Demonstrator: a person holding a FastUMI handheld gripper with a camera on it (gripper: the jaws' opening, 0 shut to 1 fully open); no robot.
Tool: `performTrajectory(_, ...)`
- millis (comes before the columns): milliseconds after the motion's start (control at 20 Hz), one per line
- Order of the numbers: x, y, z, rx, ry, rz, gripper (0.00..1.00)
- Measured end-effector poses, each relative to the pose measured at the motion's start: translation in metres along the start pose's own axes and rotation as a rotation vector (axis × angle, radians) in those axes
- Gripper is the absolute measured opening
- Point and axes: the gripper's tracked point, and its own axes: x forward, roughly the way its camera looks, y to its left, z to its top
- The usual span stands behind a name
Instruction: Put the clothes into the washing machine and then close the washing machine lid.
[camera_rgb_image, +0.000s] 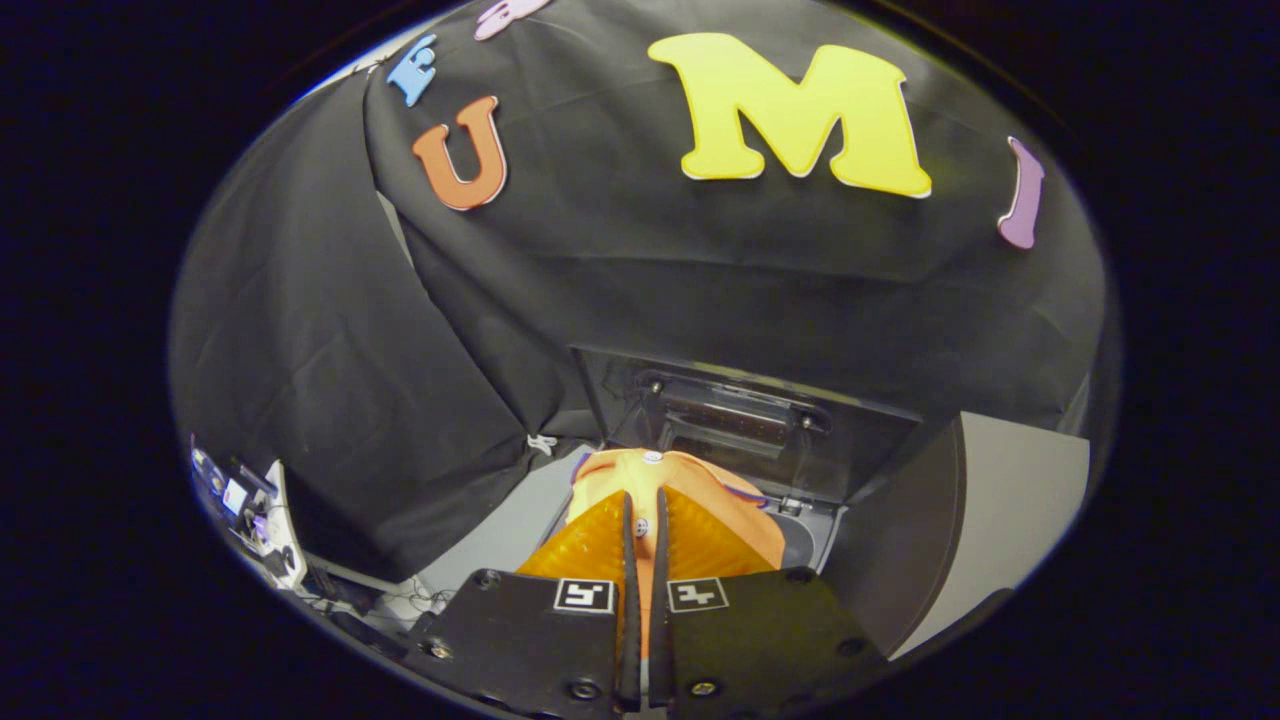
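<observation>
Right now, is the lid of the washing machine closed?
No, the lid stands raised behind the opening, while the gripper holds the orange garment pinched between its fingers in front of it.

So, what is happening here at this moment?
A hand-held gripper is shut on an orange garment, pinched between its two fingers. It holds the garment just in front of the washing machine, whose lid stands open beyond the fingers. The garment is not yet inside, as far as I can see.
</observation>
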Motion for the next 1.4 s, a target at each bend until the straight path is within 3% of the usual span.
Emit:
performTrajectory(600,0.059,-0.013,-0.04,0.077,0.101,-0.035,0.07)
performTrajectory(1400,0.162,-0.045,-0.102,0.339,0.165,-0.128,0.06)
